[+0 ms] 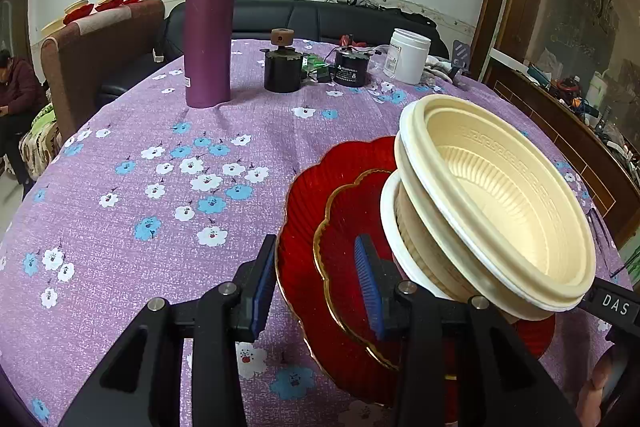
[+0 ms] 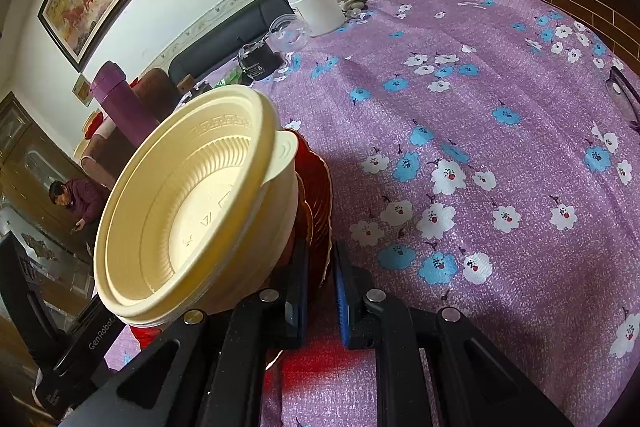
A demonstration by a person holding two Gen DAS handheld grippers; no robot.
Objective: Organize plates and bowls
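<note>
Two red scalloped plates with gold rims are stacked, the small plate [image 1: 352, 227] on the large plate [image 1: 308, 259]. A stack of cream plastic bowls [image 1: 500, 195] sits on them, tilted. My left gripper [image 1: 320, 287] is open, its fingers on either side of the large plate's near edge. In the right wrist view my right gripper [image 2: 322, 283] is shut on the edge of the red plates [image 2: 316, 195], with the cream bowls [image 2: 188, 199] leaning just to its left.
On the purple flowered tablecloth [image 1: 140, 187] stand a purple flask [image 1: 210, 27], two small black jars [image 1: 282, 67], and a white jar [image 1: 408, 57]. A glass bowl [image 2: 288, 33] lies by the white jar. A sofa and a seated person are beyond the table.
</note>
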